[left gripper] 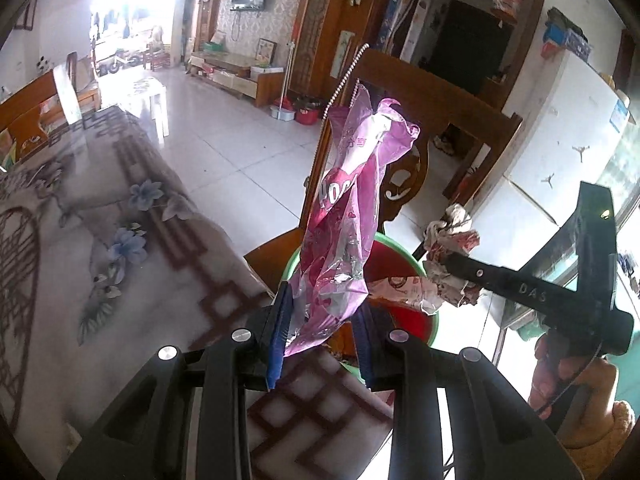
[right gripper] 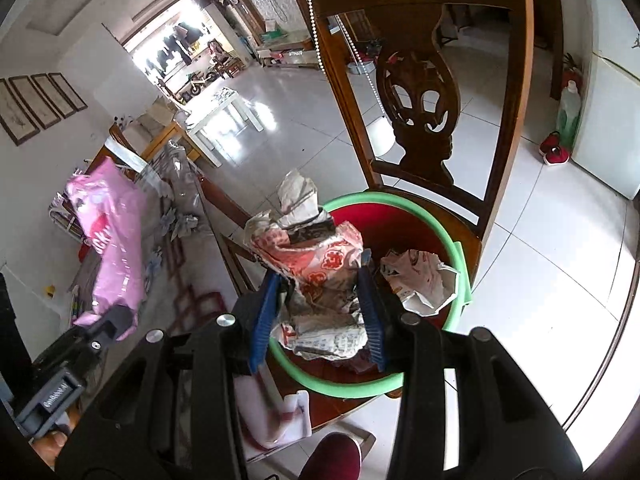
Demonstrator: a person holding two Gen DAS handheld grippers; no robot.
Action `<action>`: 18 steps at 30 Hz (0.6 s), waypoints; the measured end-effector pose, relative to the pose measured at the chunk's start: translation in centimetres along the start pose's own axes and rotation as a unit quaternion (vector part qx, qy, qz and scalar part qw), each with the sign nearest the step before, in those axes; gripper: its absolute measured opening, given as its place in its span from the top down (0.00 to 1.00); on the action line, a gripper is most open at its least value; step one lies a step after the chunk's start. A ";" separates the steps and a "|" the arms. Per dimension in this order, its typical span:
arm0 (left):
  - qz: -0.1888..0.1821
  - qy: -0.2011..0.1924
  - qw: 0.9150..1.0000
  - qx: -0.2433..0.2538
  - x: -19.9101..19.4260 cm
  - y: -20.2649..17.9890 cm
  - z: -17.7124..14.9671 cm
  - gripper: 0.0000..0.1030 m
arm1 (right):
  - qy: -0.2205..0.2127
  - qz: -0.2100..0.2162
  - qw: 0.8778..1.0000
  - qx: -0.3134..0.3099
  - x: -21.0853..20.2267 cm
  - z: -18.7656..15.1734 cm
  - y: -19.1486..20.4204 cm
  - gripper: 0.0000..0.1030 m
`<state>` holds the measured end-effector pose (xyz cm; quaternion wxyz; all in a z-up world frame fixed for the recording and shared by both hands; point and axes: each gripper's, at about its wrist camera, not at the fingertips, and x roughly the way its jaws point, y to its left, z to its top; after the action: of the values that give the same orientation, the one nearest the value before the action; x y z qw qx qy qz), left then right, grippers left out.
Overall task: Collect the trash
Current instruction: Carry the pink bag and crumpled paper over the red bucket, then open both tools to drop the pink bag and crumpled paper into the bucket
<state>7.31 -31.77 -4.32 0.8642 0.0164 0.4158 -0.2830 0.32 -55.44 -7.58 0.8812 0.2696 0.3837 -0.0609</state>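
Note:
My left gripper (left gripper: 322, 320) is shut on a pink plastic wrapper (left gripper: 348, 216) that stands up from its blue pads, just in front of a red basin with a green rim (left gripper: 430, 322). That wrapper (right gripper: 112, 240) and the left gripper (right gripper: 116, 320) show at the left of the right wrist view. My right gripper (right gripper: 318, 300) is shut on a crumpled red-and-white paper wad (right gripper: 316, 264), held over the near edge of the basin (right gripper: 400, 198). One more crumpled paper (right gripper: 420, 280) lies inside the basin. The right gripper (left gripper: 452, 262) with its wad (left gripper: 452, 236) appears at the right of the left wrist view.
The basin sits on the seat of a carved wooden chair (right gripper: 420, 92), with a bead string (right gripper: 316, 28) hanging on its back. To the left is a table with a flowered cover (left gripper: 100, 220). White tile floor (right gripper: 540, 260) lies beyond, a white fridge (left gripper: 568, 120) at the right.

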 end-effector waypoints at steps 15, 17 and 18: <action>-0.010 0.057 0.998 0.001 4.1 -1.2 -0.8 0.73 | 0.007 -0.011 1.000 0.006 0.4 -0.3 -0.8 0.62; -0.012 0.065 0.998 -0.001 4.7 -1.4 -0.8 0.72 | 0.011 -0.013 1.000 0.005 0.7 -0.3 -0.9 0.62; -0.013 0.067 0.998 -0.001 4.9 -1.5 -0.8 0.72 | 0.012 -0.015 1.000 0.005 0.8 -0.4 -0.8 0.62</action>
<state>8.38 -35.10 -8.08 0.8307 0.0289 0.4731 -0.2919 0.34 -55.86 -8.73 0.8744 0.2686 0.3976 -0.0724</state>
